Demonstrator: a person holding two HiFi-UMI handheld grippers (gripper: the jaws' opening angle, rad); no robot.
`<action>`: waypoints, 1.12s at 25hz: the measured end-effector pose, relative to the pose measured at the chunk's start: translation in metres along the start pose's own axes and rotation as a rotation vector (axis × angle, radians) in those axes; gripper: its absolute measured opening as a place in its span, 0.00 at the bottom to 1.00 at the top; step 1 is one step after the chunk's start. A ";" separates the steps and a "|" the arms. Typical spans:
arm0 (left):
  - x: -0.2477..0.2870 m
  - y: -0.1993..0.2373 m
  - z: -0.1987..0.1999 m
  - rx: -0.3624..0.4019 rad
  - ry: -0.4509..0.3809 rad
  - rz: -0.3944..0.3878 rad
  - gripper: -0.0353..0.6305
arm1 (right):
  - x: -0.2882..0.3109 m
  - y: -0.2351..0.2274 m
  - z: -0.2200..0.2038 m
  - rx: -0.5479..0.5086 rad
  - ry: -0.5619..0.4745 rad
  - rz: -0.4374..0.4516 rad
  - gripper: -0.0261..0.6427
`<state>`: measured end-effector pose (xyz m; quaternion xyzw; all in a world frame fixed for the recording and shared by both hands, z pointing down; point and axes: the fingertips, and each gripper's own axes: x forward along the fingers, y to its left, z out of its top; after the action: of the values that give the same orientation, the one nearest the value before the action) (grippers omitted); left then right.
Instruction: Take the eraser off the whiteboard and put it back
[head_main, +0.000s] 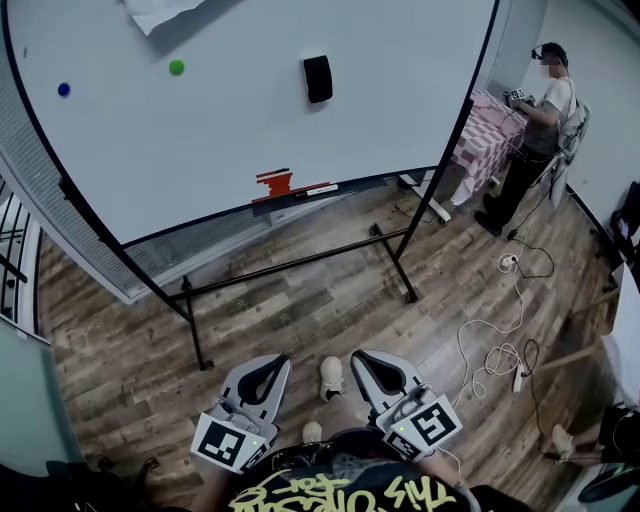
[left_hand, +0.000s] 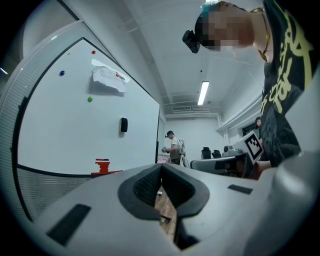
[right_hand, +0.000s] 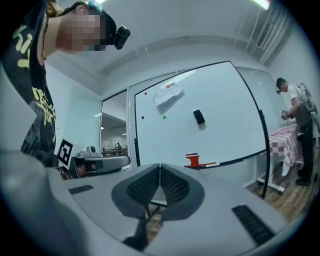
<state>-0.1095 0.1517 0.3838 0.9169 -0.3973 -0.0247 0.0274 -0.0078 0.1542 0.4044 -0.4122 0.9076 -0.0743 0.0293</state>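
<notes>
The whiteboard (head_main: 200, 140) has a smooth white face with a faint sheen and a thin dark frame. Its stand (head_main: 290, 265) is black-painted metal tube. The eraser (head_main: 318, 78) looks matt black; its material cannot be told. The sheet of paper (head_main: 160, 12) is white and crumpled. The floor (head_main: 330, 300) is matt, grained grey-brown wood planking. A checked cloth (head_main: 488, 132) drapes softly over a table. The cable (head_main: 490, 352) has a smooth white plastic sheath. The left gripper (head_main: 272, 362) and right gripper (head_main: 368, 357) have smooth, matt grey plastic shells. Their pads (left_hand: 145, 187) are dark, ribbed and rubbery-looking.
</notes>
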 end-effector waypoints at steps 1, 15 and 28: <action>0.001 0.001 0.001 0.001 0.000 0.003 0.06 | 0.002 0.000 0.000 -0.002 0.001 0.004 0.06; 0.042 0.035 0.003 0.015 -0.001 0.037 0.06 | 0.041 -0.041 0.013 -0.015 -0.019 0.035 0.06; 0.089 0.078 0.011 0.023 0.002 0.068 0.06 | 0.090 -0.086 0.027 0.004 -0.014 0.049 0.06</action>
<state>-0.1056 0.0330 0.3766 0.9031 -0.4286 -0.0182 0.0182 -0.0002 0.0281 0.3923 -0.3905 0.9169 -0.0724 0.0383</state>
